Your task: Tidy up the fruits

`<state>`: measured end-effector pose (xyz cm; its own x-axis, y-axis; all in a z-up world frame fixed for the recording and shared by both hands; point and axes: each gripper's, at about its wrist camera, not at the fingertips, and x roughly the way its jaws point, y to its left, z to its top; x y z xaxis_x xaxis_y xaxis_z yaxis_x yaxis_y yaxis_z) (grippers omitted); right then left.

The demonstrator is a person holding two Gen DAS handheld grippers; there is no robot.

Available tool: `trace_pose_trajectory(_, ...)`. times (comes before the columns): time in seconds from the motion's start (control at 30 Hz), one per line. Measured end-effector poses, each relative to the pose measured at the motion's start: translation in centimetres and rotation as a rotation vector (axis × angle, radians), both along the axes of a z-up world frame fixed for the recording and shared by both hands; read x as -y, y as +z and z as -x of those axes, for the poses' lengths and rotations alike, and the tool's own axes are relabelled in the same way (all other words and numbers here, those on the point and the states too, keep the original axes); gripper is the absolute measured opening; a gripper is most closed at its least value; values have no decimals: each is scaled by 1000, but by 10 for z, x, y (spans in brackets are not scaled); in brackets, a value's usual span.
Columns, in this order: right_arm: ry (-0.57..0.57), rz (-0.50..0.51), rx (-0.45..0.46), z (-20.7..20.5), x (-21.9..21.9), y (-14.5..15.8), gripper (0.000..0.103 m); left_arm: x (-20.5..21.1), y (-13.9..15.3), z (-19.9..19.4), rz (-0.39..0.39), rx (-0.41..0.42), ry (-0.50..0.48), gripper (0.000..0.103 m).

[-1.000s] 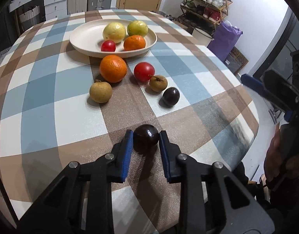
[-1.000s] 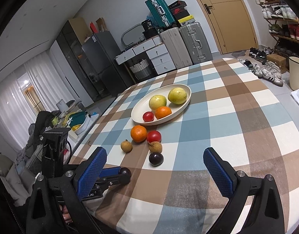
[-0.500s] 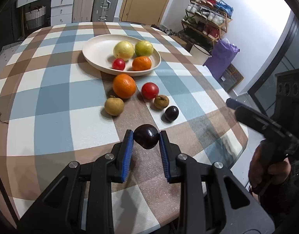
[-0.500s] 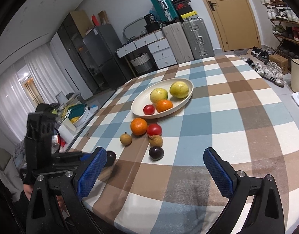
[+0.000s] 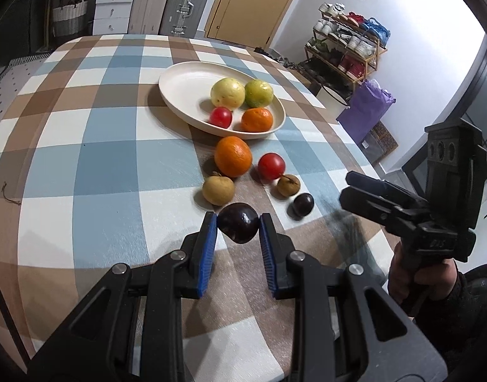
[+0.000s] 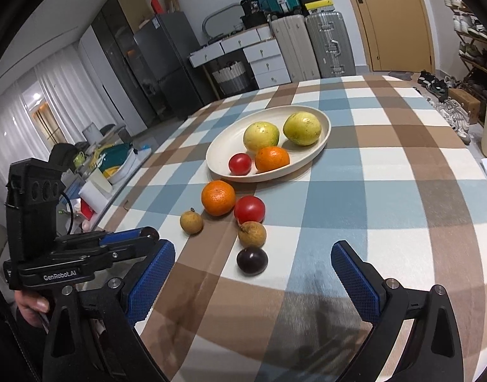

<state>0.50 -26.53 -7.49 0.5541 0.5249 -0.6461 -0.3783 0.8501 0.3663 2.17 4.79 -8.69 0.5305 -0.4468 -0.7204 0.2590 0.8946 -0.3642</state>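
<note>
My left gripper (image 5: 238, 222) is shut on a dark purple fruit (image 5: 238, 230) and holds it just above the checked tablecloth, in front of the loose fruits. These are an orange (image 5: 233, 156), a red tomato (image 5: 271, 165), two brown longans (image 5: 218, 190) (image 5: 288, 185) and a second dark fruit (image 5: 303, 204). Beyond them a cream oval plate (image 5: 179, 95) holds two yellow-green fruits, a small tomato and a small orange. My right gripper (image 6: 253, 250) is open, its pads wide apart, just short of the second dark fruit (image 6: 252, 260). My left gripper (image 6: 148, 234) shows at the lower left of the right wrist view.
The checked table (image 5: 84, 165) drops away at its near and right edges. A shoe rack (image 5: 345, 51) and a purple bag (image 5: 367, 105) stand on the floor to the right. Suitcases (image 6: 313, 44), drawers and a fridge (image 6: 160, 70) line the far wall.
My left gripper carried the dark fruit up and forward, close to the loose fruits. The right gripper, still open, came in over the table toward the second dark fruit.
</note>
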Motion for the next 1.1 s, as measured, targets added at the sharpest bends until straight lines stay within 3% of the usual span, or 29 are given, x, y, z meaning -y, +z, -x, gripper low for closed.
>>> trace_pose_trajectory(0.3, 55, 104, -75, -32, -26, -15, 77, 0, -5, -21, 14, -12, -5, 24)
trace_pose_trajectory(0.57, 93, 189, -104, -43, -41, -27, 50, 4, -6, -33, 27, -23, -20, 24)
trace_pose_trajectory(0.67, 109, 178, -107, -44, -41, -29, 44, 5, -7, -37, 32, -24, -25, 24)
trace_pose_trajectory(0.73, 122, 178, -110, -44, -43, -30, 28, 6, -8, -39, 38, -31, -36, 24)
trace_pose_trajectory(0.87, 138, 189, -86, -42, -46, -30, 27, 9, -10, -35, 70, -65, -69, 24)
trace_pose_trajectory(1.1, 97, 55, -45, -40, -28, -19, 27, 34, -7, -8, 92, -76, -177, 24)
